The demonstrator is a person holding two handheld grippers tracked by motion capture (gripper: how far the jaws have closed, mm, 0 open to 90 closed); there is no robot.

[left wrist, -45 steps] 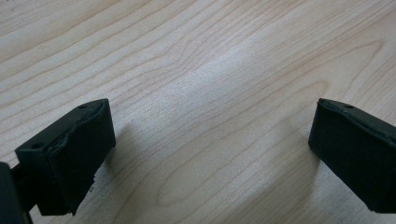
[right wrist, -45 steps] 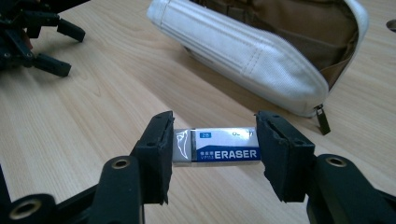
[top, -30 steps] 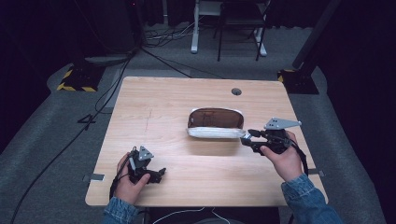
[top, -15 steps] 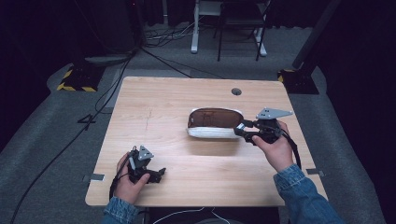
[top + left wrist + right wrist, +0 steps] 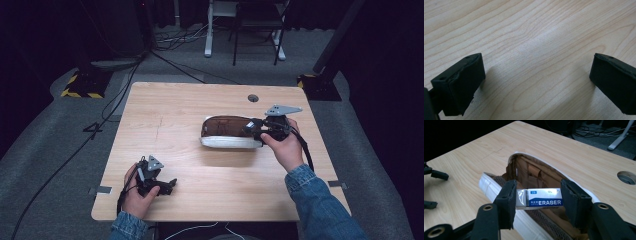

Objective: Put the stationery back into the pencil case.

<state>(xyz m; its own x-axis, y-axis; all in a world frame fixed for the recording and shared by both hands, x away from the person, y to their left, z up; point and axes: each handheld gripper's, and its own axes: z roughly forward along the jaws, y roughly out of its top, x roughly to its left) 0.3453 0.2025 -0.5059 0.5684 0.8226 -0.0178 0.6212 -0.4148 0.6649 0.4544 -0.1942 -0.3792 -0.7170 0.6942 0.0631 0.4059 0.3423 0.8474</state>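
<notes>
— Where's the eraser right now?

— Between the fingers of my right gripper (image 5: 536,202): a small white block eraser in a blue-and-white paper sleeve (image 5: 541,199), clamped by its two short ends, so its long axis runs straight across from finger to finger. It hangs over the near end of the long brown pouch with the white rim (image 5: 227,131), whose open mouth lies directly below and ahead.

— And your other hand?

— My left gripper (image 5: 159,185) sits low at the near-left corner of the pale wooden counter (image 5: 175,105), fingers (image 5: 461,85) spread wide with bare wood between them, well apart from the pouch. The right is plainly the nearer one.

— Count?

— One eraser, one pouch, two grippers. I judge a short drop puts it inside.
</notes>
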